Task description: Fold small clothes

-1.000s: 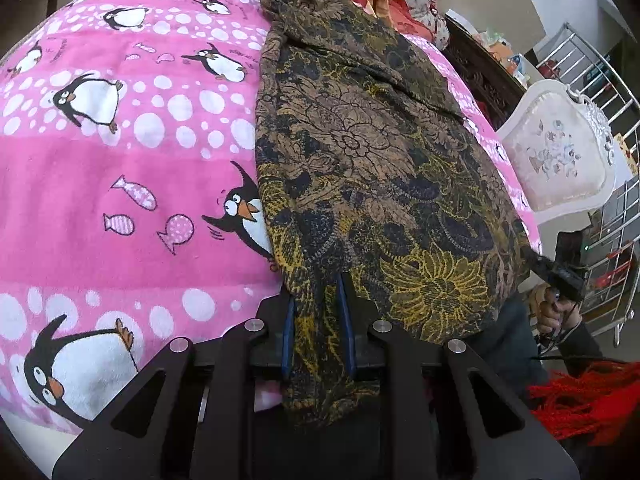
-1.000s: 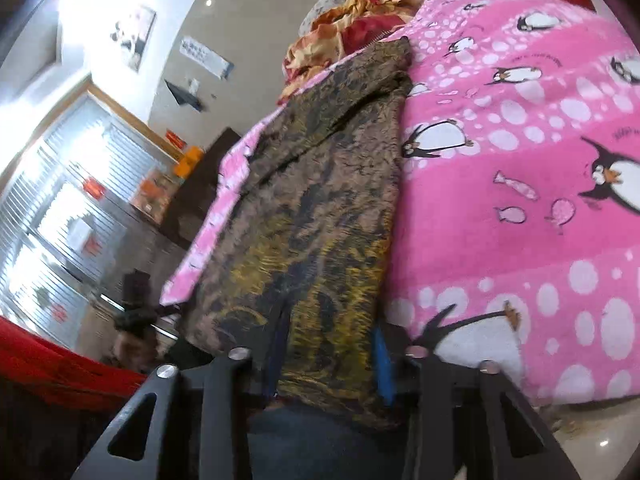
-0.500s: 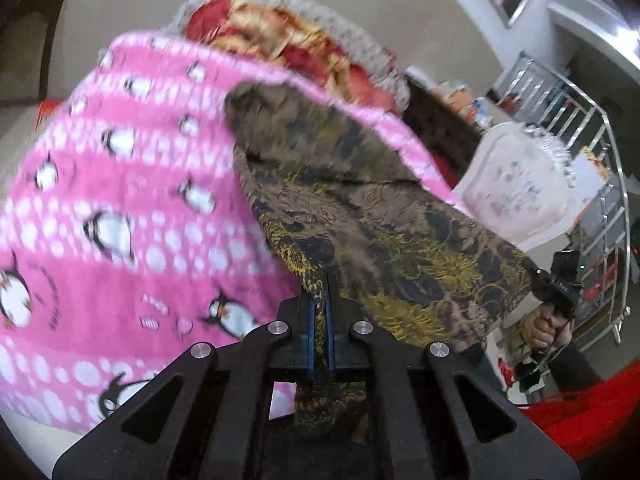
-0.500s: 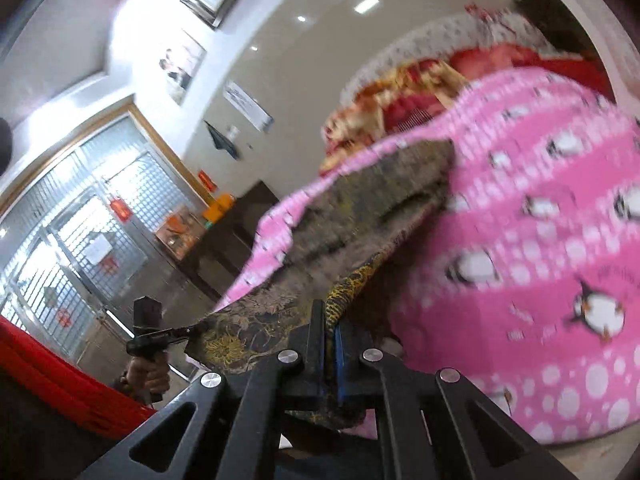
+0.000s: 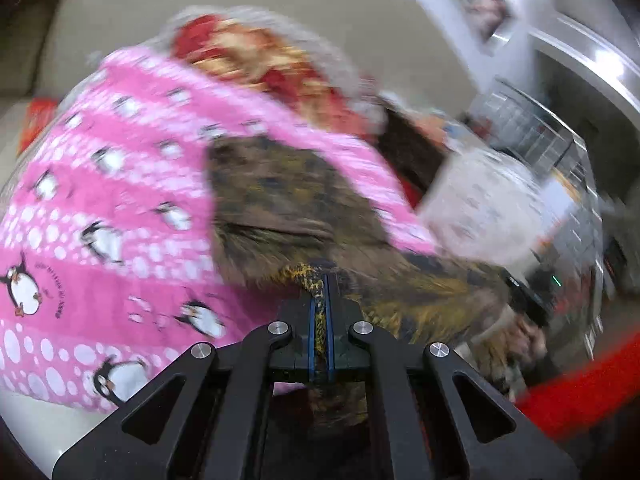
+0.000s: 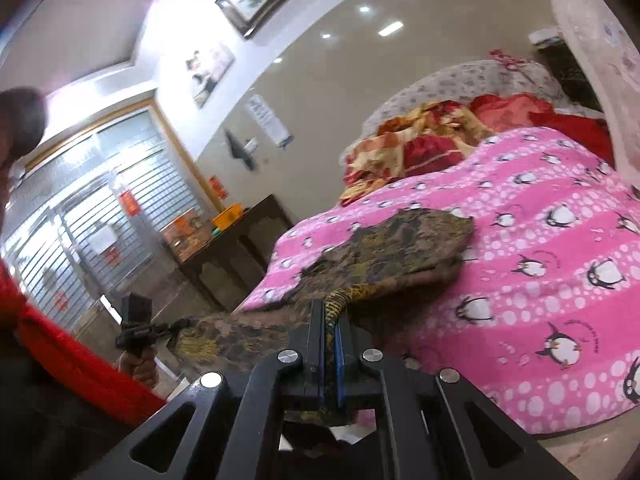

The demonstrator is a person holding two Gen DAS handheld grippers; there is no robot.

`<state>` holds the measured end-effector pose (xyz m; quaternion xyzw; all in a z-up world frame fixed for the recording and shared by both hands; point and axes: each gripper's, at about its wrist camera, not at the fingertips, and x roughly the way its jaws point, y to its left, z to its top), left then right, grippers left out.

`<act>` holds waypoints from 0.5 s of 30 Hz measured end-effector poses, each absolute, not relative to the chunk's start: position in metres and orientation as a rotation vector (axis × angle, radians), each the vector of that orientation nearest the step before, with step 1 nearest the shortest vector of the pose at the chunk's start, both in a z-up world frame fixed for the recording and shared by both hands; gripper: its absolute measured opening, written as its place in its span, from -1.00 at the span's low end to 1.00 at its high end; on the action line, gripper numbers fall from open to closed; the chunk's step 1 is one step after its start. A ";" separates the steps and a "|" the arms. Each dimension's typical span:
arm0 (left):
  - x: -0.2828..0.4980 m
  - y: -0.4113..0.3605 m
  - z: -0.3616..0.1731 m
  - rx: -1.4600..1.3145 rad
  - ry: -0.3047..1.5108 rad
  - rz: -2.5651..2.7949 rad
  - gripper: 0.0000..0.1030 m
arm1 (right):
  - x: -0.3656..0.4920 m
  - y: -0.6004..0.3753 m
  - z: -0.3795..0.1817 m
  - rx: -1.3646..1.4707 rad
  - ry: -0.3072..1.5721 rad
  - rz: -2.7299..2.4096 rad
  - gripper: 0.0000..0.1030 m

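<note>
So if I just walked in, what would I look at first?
Probably the bright pink penguin blanket spread across the bed. Next, the brown and gold flowery cloth lying on it, with its near edge lifted and pinched by both claws: the left claw and the right claw, each shut on a corner. Behind the blanket, at the head of the bed, sits a heap of red and gold bedding.

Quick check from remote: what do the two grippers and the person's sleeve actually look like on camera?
Both the left gripper and right gripper are matte black angular linkages with silver rivets and blue-edged finger pads. The sleeve is bright red. No cables show.
</note>
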<state>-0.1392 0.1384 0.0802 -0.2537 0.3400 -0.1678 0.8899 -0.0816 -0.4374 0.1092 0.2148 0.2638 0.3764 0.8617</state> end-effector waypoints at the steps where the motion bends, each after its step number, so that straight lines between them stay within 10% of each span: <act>1: -0.126 0.141 0.076 -0.546 0.713 -0.310 -0.96 | -0.072 -0.438 0.105 0.463 0.556 0.768 -0.94; 15: 0.097 0.167 0.076 -0.473 0.723 -0.102 -0.96 | 0.185 -0.367 0.072 0.400 0.663 0.475 -0.94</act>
